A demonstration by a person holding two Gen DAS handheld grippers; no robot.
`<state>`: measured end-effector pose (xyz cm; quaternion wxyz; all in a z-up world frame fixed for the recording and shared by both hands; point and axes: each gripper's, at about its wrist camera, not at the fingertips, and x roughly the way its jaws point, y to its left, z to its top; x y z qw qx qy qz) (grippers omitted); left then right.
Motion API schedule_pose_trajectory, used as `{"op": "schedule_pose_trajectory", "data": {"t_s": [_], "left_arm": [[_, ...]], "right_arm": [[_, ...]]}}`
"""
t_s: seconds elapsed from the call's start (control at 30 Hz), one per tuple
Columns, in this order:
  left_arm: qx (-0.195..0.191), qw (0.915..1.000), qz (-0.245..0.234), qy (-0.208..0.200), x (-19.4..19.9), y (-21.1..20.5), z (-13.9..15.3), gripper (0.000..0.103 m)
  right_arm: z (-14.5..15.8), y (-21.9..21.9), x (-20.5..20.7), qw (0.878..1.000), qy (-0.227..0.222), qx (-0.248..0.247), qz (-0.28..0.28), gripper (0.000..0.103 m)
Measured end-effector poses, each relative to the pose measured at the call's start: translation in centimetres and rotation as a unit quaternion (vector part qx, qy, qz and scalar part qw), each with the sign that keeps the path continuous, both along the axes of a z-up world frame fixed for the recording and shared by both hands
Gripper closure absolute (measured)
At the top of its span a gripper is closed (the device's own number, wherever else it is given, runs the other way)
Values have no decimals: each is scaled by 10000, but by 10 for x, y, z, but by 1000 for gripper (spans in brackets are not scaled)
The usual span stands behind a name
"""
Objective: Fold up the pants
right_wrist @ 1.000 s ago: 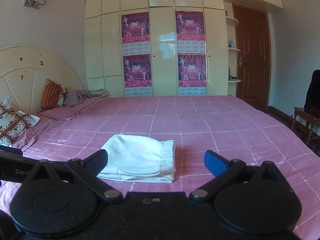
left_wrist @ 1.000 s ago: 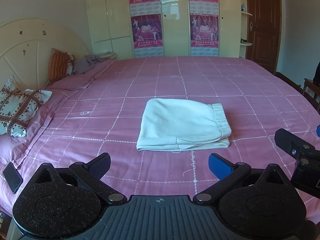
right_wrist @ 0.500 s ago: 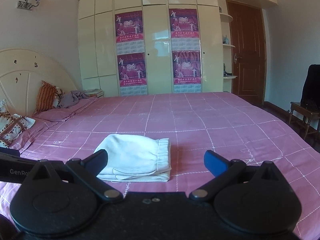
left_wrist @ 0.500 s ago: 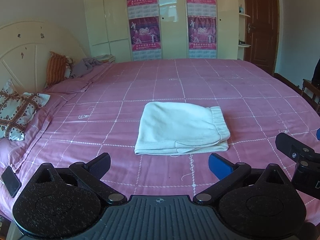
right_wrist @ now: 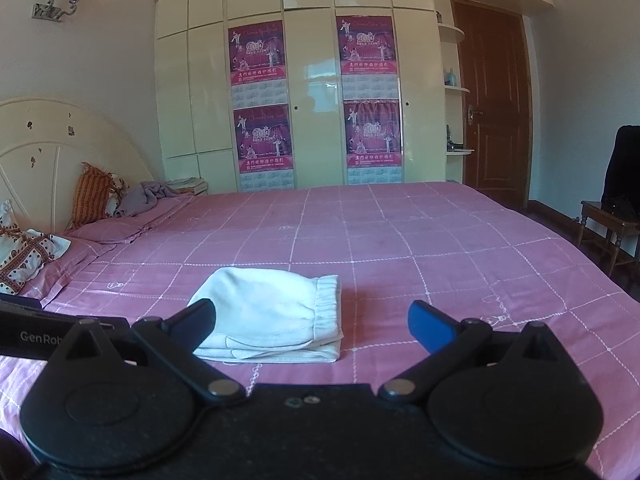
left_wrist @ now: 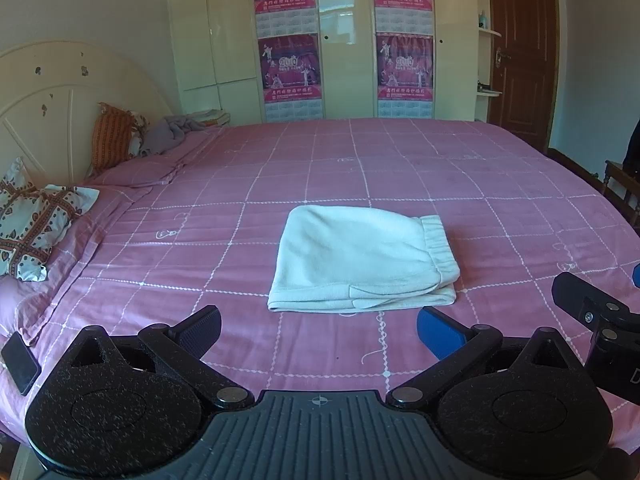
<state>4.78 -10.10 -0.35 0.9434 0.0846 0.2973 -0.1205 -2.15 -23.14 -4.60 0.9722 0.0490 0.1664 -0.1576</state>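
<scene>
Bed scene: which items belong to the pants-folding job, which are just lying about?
Job:
- folded white pants, flat on the pink bedspread
- left tongs, open, empty
- right tongs, open, empty

Lying about:
- black phone at the bed's near-left edge
- patterned pillow
- orange cushion
- crumpled grey cloth
- wooden chair

One folded white fleece pants bundle (left_wrist: pixel 362 258) lies ahead of the jaws. Four magenta calendar posters (right_wrist: pixel 258 54) hang beyond. Two patterned pillows (left_wrist: pixel 34 216) and one black phone (left_wrist: pixel 20 362) lie left.
</scene>
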Motion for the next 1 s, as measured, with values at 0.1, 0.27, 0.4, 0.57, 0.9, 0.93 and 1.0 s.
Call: {"op": "schedule_pose_trajectory", "data": {"t_s": [0.1,0.27,0.4,0.57,0.9,0.93,1.0], "left_arm": [[0,10000,-12,16,1,-1,-1,0],[6,10000,-16,14,2,-2,-2,0],[-5,10000,-12,34,3,-2,-3,0],[10,10000,-19,52,4,-4,-4,0],[20,9999,-65,112,12,-10,-8,0],[19,9999,-73,119,13,-11,-9,0],[4,9998,-112,147,16,-12,-11,0]], "right_arm": [[0,1,0,10000,-12,-1,-13,0],[-1,1,0,10000,-6,8,-28,0],[-3,1,1,10000,16,26,-43,0],[-3,1,2,10000,31,41,-38,0],[-7,-3,4,9999,34,98,-117,0],[-7,-3,4,9998,34,113,-128,0],[-9,-4,5,9998,39,126,-146,0]]}}
